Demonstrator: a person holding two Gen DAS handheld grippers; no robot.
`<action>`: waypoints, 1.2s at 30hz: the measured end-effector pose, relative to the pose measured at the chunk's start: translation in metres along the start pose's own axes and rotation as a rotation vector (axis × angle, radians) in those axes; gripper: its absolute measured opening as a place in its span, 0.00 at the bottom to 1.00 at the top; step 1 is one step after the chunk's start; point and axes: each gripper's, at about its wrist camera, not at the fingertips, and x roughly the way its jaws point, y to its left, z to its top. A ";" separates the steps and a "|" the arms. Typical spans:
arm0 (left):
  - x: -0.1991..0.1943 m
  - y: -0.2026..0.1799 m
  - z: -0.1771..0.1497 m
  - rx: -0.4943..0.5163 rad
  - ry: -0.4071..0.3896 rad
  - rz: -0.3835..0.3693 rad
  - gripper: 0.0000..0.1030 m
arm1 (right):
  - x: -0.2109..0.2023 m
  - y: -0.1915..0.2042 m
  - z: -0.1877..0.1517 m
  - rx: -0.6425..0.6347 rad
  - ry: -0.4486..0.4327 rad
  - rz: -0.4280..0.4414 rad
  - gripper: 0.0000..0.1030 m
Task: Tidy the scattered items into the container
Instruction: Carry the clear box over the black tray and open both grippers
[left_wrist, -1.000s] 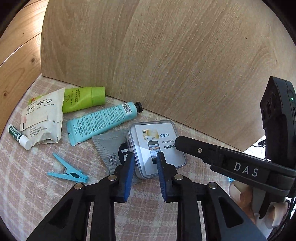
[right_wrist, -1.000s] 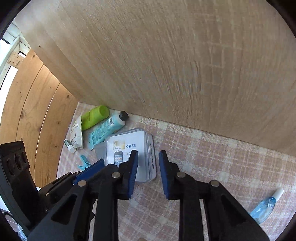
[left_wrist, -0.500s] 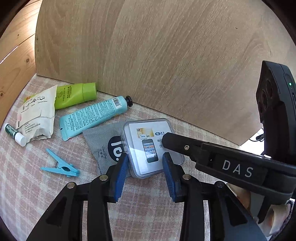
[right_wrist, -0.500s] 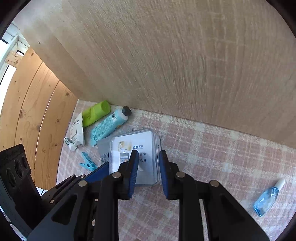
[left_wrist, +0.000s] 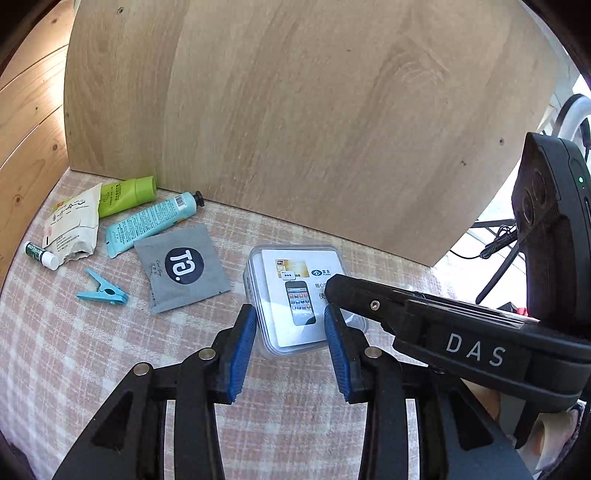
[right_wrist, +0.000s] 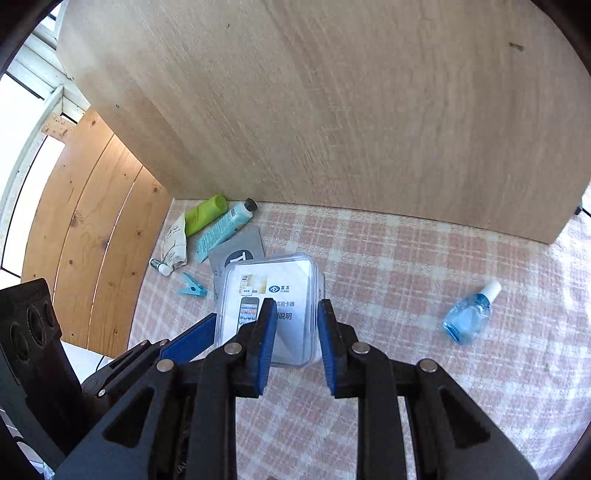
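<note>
On the checked counter the clear container lies dead ahead of me, long axis running away between the spread fingers of my left tool, while my right tool, also open, straddles its right edge.

Bright daylight is flooding both fisheye views, blowing out the white-framed window; edges are curving and darkening, and the pale wooden backboard is blurring slightly.
</note>
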 end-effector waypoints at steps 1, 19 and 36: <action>-0.004 -0.004 0.001 0.007 -0.003 -0.005 0.34 | -0.008 -0.003 -0.003 0.003 -0.007 -0.002 0.22; -0.044 -0.240 -0.059 0.306 0.016 -0.198 0.34 | -0.218 -0.148 -0.089 0.205 -0.218 -0.136 0.22; -0.031 -0.453 -0.151 0.593 0.168 -0.359 0.35 | -0.365 -0.292 -0.189 0.461 -0.331 -0.352 0.22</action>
